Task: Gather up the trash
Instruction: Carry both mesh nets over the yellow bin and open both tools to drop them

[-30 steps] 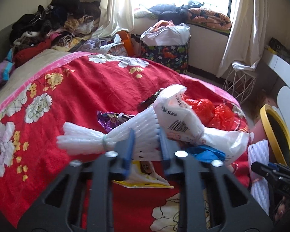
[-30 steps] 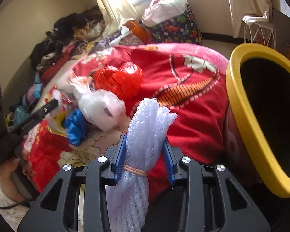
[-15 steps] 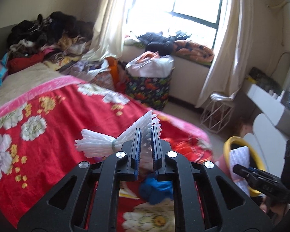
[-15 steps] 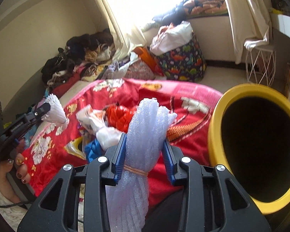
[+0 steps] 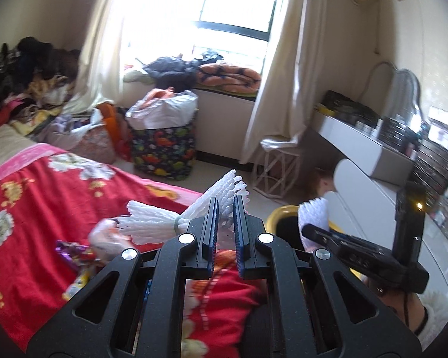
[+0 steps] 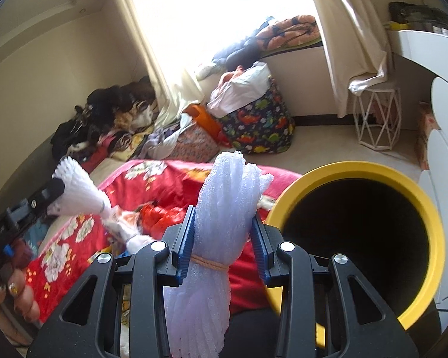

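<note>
1. Right wrist view: the foam net bundle (image 6: 226, 208) stands upright at centre frame, its long axis running along the fingers, with a rubber band (image 6: 209, 266) round its waist. The right gripper (image 6: 224, 232) is clamped on its sides.
2. Immediately right of that bundle in the frame is the yellow bin (image 6: 355, 232), its dark mouth tilted toward the camera. The coming drop turns on this, I judge: the bundle sits beside the rim, not over the opening, so it must go rightward.
3. Left wrist view: the left gripper (image 5: 224, 220) is pinched nearly together on a thin part of a second white foam bundle (image 5: 188, 211), which lies crosswise, fanning toward centre left.
4. The bin (image 5: 279, 213) shows only as a sliver of rim at right of centre here, beyond the right gripper (image 5: 313, 226), so the right hand is nearer.
5. Loose wrappers (image 5: 74, 250) on the red blanket (image 5: 38, 203) are blurred; the bin's contents are lost in darkness.
</note>
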`<state>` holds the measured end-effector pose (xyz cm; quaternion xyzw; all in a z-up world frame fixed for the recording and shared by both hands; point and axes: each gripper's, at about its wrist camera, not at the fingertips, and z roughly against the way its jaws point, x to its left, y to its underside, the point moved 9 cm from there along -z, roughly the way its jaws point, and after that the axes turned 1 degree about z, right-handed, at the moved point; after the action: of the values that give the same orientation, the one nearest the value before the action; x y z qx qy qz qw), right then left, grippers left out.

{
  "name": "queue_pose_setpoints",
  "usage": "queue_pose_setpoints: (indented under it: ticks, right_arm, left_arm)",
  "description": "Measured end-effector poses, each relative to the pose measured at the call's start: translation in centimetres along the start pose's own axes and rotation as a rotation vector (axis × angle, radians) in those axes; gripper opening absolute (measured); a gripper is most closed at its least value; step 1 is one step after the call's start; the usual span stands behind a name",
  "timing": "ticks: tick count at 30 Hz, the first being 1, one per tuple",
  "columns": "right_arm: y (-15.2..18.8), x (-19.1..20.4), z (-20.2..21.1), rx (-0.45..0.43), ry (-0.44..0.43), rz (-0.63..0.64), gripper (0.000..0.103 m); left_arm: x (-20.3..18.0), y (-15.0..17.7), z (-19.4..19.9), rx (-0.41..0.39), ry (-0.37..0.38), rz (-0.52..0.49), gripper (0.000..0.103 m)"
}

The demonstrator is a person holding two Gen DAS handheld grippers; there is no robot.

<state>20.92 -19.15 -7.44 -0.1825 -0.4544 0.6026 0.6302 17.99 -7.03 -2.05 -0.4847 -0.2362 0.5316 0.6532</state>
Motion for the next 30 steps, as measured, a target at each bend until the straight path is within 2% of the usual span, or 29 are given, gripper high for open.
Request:
queue_pose_setpoints:
  ticks: [9, 30]
  right_arm:
    - [-1.5, -5.4, 1.9, -0.060, 0.101, -0.064, 0.034]
    - [-1.6, -15.6, 3.9, -0.113, 0.291, -0.173, 0.034]
  left_arm:
    - [-4.7, 1.4, -2.8, 0.058, 0.110, -0.064, 0.006]
    - [-12.8, 5.7, -8.2, 0.187, 0.335, -0.125, 0.006]
